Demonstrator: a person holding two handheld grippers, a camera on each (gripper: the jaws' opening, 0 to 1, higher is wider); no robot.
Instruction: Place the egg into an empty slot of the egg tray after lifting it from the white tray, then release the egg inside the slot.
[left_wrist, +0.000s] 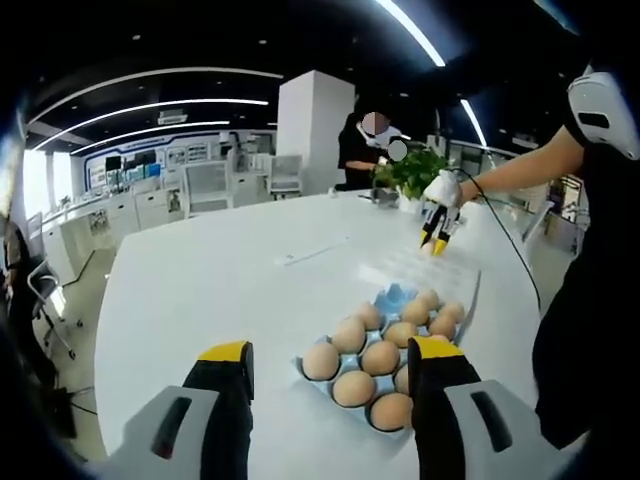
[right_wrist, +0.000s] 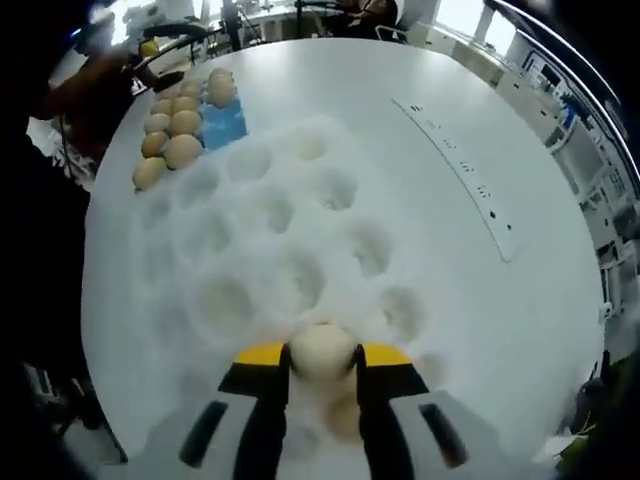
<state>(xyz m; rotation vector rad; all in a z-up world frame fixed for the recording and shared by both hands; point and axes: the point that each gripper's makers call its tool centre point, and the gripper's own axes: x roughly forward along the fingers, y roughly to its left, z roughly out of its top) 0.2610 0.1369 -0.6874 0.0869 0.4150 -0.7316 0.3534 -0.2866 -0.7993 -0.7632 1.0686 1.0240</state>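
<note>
Above the near edge of the round white table (left_wrist: 200, 290), in the left gripper view: left gripper (left_wrist: 330, 362) hovering with jaws spread wide, yellow-tipped, gripping nothing, touching nothing. Between and just beyond the jaws, blue egg tray (left_wrist: 392, 297) on the table, loaded with brown eggs (left_wrist: 380, 357) in most slots, a bare blue slot at the tray's far corner. Beyond the egg tray, white tray (left_wrist: 420, 265), pale and hard to separate from the table. Over the white tray, right gripper (left_wrist: 436, 243) pointing down, held by a person's gloved hand (left_wrist: 441, 188); contents too small to tell from here. Behind that hand, potted green plant (left_wrist: 412, 172) at the table's far edge.

In the right gripper view, left to right from the egg tray (right_wrist: 222, 122) at upper left: brown eggs (right_wrist: 182, 150) in rows beside a bare blue patch, left gripper's yellow tip (right_wrist: 148, 47) just above them. Adjoining the egg tray, white tray (right_wrist: 250, 260) with rows of round hollows. At the white tray's near end, right gripper (right_wrist: 322, 352) closed narrowly on a pale egg (right_wrist: 322, 350), yellow jaw tips pressing both sides, the egg at or just above a hollow; cannot tell which. Farther right, long white strip (right_wrist: 462, 170) lying flat on the table (right_wrist: 540, 300).
</note>
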